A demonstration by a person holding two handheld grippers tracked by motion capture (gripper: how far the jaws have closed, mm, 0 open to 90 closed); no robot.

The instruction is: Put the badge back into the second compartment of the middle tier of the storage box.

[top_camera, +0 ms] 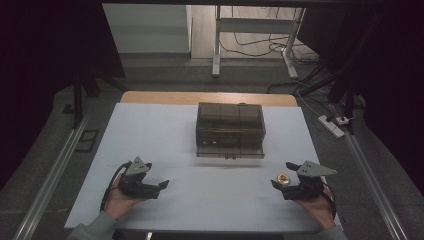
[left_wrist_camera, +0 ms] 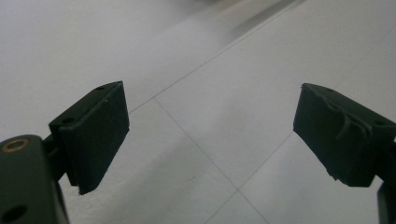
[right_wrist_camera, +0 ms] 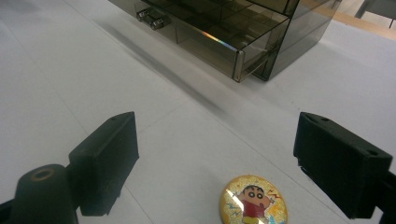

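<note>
Jaws spread wide and empty on both grippers, the right gripper (top_camera: 283,174) sits nearest the round cartoon badge (right_wrist_camera: 253,200) lying between them on the white surface (top_camera: 210,190).

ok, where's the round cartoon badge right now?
The round gold cartoon badge lies flat on the white table, right side of the high view, between the open right gripper's jaws, nearer than the smoky plastic drawer box.

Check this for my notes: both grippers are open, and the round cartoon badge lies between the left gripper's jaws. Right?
Not quite. The badge lies on the table between the right gripper's open jaws, as the right gripper view shows. The left gripper is open over bare table.
</note>
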